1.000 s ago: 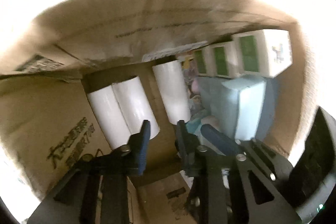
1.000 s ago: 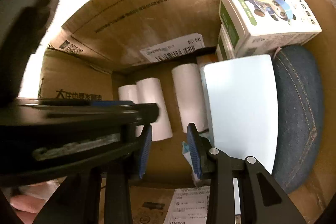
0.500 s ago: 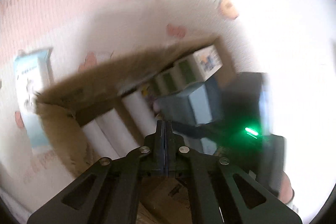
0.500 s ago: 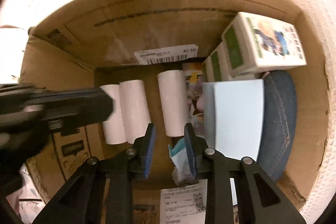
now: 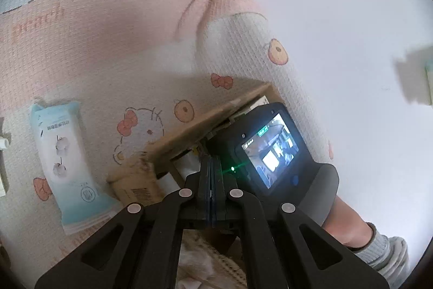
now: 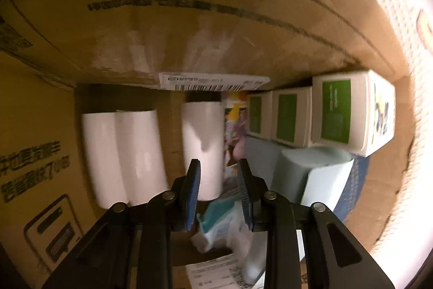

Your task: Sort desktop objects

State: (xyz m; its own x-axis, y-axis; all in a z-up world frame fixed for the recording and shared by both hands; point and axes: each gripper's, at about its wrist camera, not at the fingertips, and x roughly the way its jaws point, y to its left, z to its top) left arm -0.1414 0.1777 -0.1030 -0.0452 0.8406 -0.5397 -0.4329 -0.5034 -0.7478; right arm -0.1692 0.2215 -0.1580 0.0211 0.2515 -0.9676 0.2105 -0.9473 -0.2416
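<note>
The right tool (image 6: pixel 219 188) points down into the cardboard box (image 6: pixel 189 31), its blue pads drawn narrow on what looks like a crumpled teal-and-clear packet (image 6: pixel 219 218). The packet hangs low near the box's front edge, between the single white roll (image 6: pixel 201 142) and the pale blue pack (image 6: pixel 311 169).

The step appears to be setting the packet down. It is thin, limp film, so it should be lowered into the bare cardboard gap at the front before the pads part, or it may flop over the roll. The rolls are smooth cylinders and could roll if nudged. The green-labelled cartons (image 6: pixel 335 110) in the far right corner are stiff and square.

The left tool (image 5: pixel 211 180) is closed flat on nothing, above the waffle-textured printed cloth (image 5: pixel 135 58), where a soft wipes pack (image 5: pixel 67 164) lies unsorted, left of the box.
</note>
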